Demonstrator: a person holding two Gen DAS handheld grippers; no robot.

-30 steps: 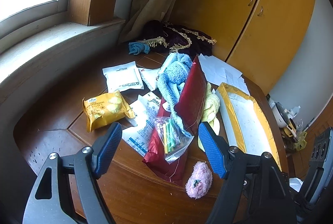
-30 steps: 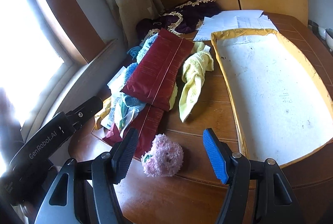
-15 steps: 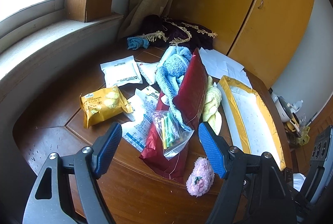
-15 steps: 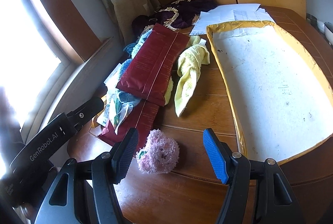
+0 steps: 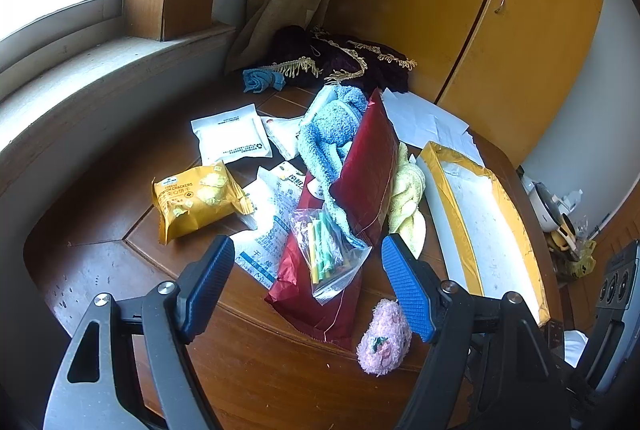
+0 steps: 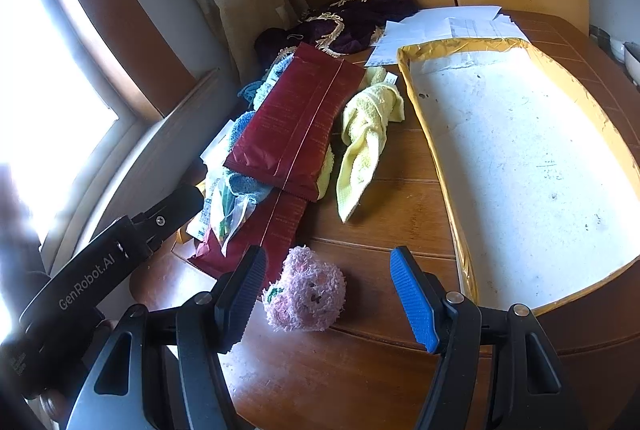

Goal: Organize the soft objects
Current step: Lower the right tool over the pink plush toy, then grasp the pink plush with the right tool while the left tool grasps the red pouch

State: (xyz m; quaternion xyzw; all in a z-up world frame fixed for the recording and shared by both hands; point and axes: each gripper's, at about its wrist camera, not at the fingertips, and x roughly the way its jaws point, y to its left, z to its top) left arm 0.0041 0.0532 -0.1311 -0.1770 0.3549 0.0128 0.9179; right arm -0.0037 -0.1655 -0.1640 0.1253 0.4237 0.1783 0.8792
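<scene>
Near the front edge of the wooden worktop (image 6: 400, 198), a fluffy pink plush toy (image 6: 306, 296) lies by itself, clear of the heap, which probably makes it the easiest soft thing to take first. The right claw (image 6: 326, 304) hangs low over it with its blue pads spread wide and nothing between them; the toy sits between the pads, closer to the left one, so the claw looks lined up to close on it. The left claw (image 5: 306, 284) is likewise wide and empty, held above the clutter and aimed at a clear bag of coloured sticks (image 5: 326, 250) resting on a dark red foil packet (image 5: 366, 174). Other soft things are tangled in that heap: a blue fuzzy cloth (image 5: 330, 134) runs under the red packet, and a yellow towel (image 6: 366, 134) lies twisted just beside it, so both would need freeing. A yellow cracker packet (image 5: 198, 200) and a white pouch (image 5: 230, 138) sit apart to the left. To the right, a shallow tray with taped yellow edges (image 6: 448, 166) stands bare, a likely place for the sorted pieces.
</scene>
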